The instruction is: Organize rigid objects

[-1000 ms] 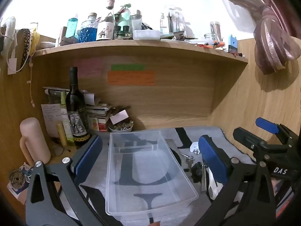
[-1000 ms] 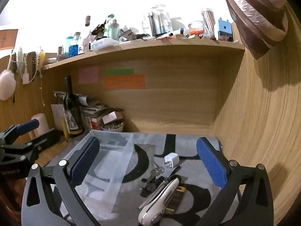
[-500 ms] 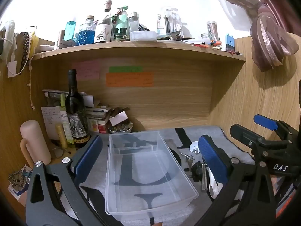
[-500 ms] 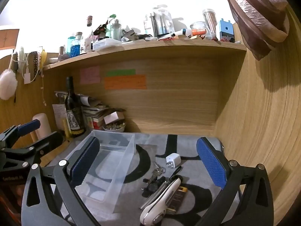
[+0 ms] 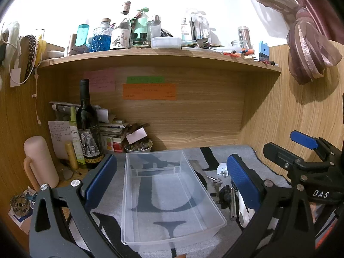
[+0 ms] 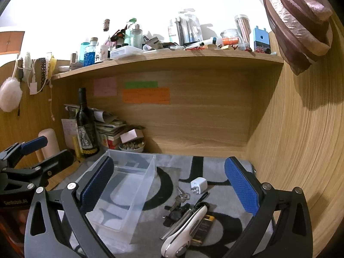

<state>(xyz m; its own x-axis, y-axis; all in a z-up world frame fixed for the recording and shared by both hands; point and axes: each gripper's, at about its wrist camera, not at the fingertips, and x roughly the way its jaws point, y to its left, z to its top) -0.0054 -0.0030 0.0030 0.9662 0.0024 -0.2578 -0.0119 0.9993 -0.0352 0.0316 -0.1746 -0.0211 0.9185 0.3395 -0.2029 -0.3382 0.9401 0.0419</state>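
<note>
Wooden desk alcove (image 5: 204, 116) with back panel and side walls. Shelf (image 5: 150, 56) above, crowded with bottles. White wall (image 6: 150, 4) over shelf, brightly lit. Mauve curtain (image 5: 309, 49) tied at right. Grey mat (image 6: 215, 167) with black letters on desk.

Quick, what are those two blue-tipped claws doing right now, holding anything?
Left gripper: open, holding nothing, above the clear plastic bin.
Right gripper: open, holding nothing.
</note>
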